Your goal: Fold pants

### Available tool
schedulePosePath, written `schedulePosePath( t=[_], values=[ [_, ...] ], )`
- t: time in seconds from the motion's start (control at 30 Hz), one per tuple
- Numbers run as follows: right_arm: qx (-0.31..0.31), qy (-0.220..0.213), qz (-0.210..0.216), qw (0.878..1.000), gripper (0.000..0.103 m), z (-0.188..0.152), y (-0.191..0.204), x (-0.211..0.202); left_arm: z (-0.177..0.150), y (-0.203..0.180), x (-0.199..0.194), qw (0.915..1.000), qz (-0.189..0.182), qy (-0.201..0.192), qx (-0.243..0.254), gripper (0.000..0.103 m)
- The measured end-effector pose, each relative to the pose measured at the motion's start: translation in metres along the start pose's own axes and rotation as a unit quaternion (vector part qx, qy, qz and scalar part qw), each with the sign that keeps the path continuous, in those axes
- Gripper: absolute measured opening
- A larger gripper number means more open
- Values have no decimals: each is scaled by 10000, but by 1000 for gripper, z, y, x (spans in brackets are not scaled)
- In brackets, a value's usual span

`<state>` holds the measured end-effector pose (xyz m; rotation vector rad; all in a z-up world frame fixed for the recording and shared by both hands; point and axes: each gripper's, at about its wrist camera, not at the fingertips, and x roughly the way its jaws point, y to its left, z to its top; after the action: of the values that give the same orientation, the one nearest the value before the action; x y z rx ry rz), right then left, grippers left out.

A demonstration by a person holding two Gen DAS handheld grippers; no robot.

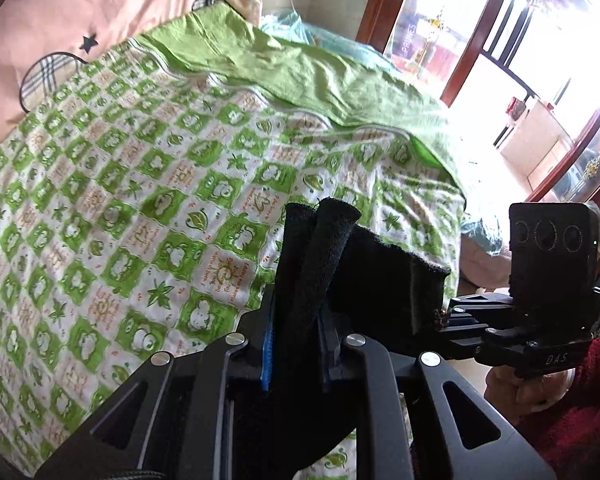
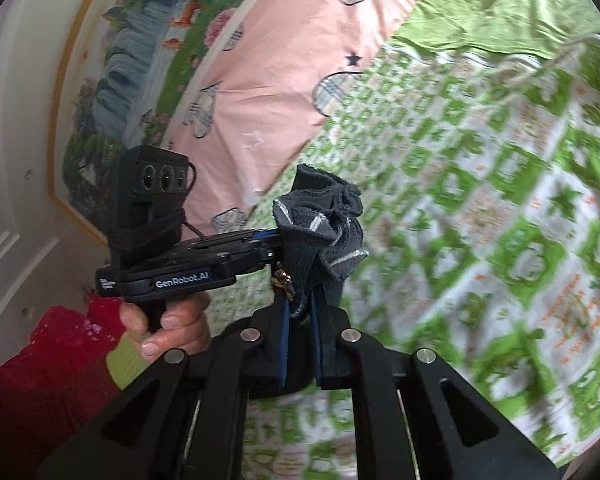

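Observation:
The pants are dark, almost black fleece with thin pale stripes, held up in the air above the bed. My left gripper is shut on a bunched edge of the pants, which stick up past its fingers. My right gripper is shut on another bunched part of the pants. The cloth stretches between the two grippers. In the left wrist view the right gripper shows at the right; in the right wrist view the left gripper shows at the left. Both fingertips are hidden by fabric.
A green-and-white patterned quilt covers the bed below. A pink sheet with plaid hearts lies at its head. A plain green cover is folded along the far side. Bright windows are beyond the bed. A white door stands at left.

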<state>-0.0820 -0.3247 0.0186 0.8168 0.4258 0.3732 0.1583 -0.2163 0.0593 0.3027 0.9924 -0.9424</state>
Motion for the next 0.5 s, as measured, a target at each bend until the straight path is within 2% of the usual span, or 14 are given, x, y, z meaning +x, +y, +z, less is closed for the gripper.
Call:
schedulePosePath(
  t=[0.13,0.27,0.5],
  values=[
    [-178,177,422,9988,10,2,20,15,-14,11,-34,9991,-39,-371,-192,16],
    [-385,487,792,9949,10,-2,43,45,-41,33,-69,9954,-98,-782,-550,16],
    [-529,1053,860,9893,10,-26,64,96,-96,76,-93,9867,-297,-1163,-1094,16]
  ],
)
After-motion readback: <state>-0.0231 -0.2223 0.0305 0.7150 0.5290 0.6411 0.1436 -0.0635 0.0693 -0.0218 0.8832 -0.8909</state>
